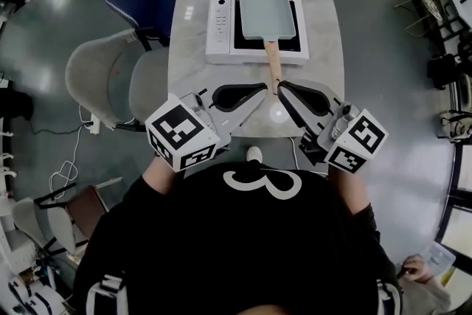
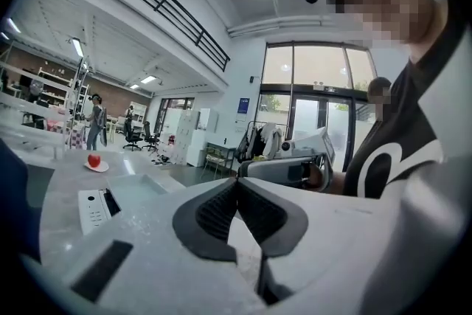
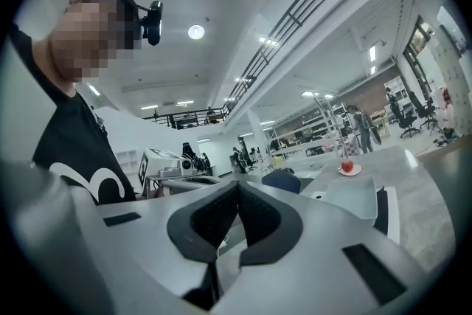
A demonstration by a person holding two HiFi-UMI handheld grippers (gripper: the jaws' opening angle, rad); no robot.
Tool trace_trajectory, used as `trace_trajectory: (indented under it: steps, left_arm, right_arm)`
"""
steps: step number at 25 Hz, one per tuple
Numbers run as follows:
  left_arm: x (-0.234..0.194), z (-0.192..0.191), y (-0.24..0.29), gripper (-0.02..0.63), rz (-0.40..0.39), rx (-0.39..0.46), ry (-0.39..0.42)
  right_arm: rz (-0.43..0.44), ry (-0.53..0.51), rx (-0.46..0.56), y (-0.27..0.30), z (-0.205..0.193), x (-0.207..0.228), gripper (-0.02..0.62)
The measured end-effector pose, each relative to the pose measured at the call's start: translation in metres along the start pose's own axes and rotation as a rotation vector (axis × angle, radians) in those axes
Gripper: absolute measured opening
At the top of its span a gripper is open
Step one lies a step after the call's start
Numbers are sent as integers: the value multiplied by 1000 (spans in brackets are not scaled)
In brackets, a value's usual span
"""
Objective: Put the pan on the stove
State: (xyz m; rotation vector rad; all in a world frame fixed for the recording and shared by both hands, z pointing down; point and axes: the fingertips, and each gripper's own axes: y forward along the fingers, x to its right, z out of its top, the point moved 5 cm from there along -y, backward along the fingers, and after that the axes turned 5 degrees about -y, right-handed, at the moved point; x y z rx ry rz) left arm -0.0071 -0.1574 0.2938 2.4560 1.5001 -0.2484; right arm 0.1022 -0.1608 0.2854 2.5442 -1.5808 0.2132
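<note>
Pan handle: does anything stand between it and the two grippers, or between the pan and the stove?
Nothing visible does. The pan already sits on the stove. Its handle ends between the tips of the left gripper and the right gripper, both shut and empty.

Bench (image 1: 324, 26) is showing a pale, stone-like top, smooth and catching a glossy glare. Pan (image 1: 264, 12) is looking matt, pale grey; its handle (image 1: 273, 64) is reading as bare wood. Stove (image 1: 219, 26) is wearing a white, plastic-looking casing round a smooth black plate. Fingers (image 2: 214, 214) are showing black ribbed pads, matt, set in smooth grey shells. Floor (image 1: 44, 33) is shining, grey. Chair (image 1: 96, 74) is looking cloth-covered.
</note>
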Motion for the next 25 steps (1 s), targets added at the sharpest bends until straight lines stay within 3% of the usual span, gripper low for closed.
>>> trace_trajectory:
  steps: [11,25]
  left_arm:
    - [-1,8,-20,17,-10,33,-59]
    - [-3,6,-16,17,-1,6,-50]
  right_arm:
    - [-6,-3,-17,10,6,-18,14]
    - [2,7,-15,12,6,-15,14]
